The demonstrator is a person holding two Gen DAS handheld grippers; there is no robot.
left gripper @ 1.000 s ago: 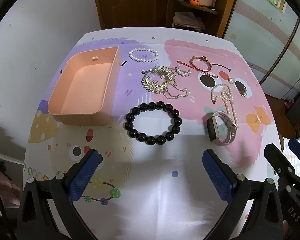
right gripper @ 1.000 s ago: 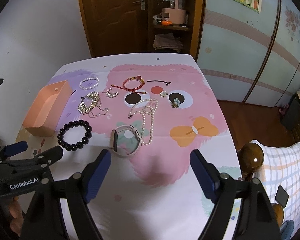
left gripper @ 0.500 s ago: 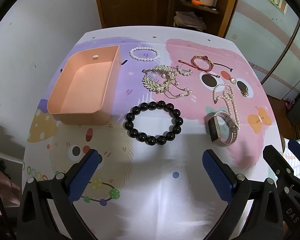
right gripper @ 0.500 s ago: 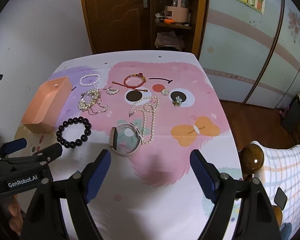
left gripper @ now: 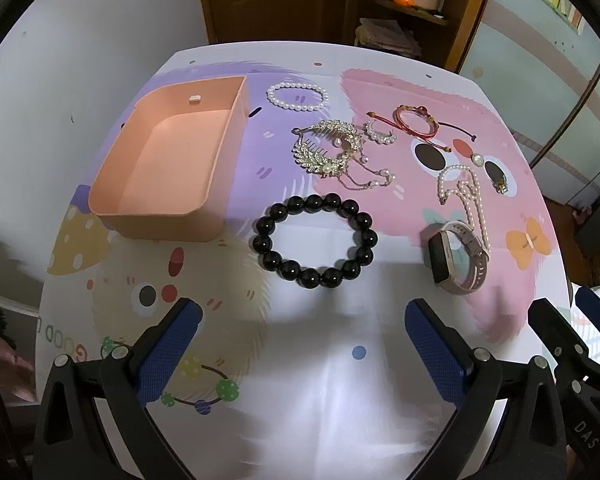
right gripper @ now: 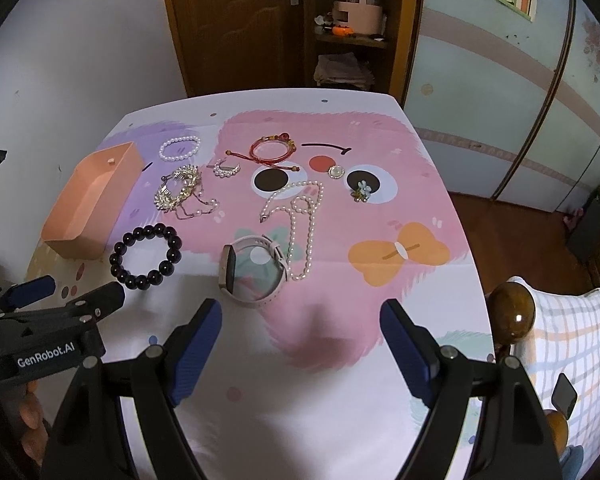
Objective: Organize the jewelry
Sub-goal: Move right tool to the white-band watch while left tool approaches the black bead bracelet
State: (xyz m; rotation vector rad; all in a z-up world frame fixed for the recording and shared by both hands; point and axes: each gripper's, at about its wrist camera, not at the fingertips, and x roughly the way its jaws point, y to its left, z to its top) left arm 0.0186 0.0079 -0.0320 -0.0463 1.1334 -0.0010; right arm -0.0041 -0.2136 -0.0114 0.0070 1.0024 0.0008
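An empty pink box [left gripper: 168,160] [right gripper: 88,204] stands at the table's left. Right of it lie a black bead bracelet [left gripper: 315,241] [right gripper: 146,256], a gold leaf hair comb [left gripper: 332,150] [right gripper: 180,192], a small pearl bracelet [left gripper: 297,96] [right gripper: 180,147], a red cord bracelet [left gripper: 416,120] [right gripper: 272,150], a pearl necklace [left gripper: 466,192] [right gripper: 300,216] and a pink-strapped watch [left gripper: 458,258] [right gripper: 252,272]. My left gripper [left gripper: 300,348] hovers open just short of the black bracelet. My right gripper [right gripper: 300,344] hovers open just short of the watch. Both hold nothing.
Small earrings and a brooch [right gripper: 362,191] lie on the cartoon-print tablecloth [right gripper: 380,208]. A wooden door and shelf [right gripper: 340,20] stand behind the table. A wooden bedpost knob [right gripper: 512,312] and checked bedding sit at the right edge.
Both views have tilted slightly, so the table and jewelry sit a little lower in frame. No item has moved and both grippers stay open.
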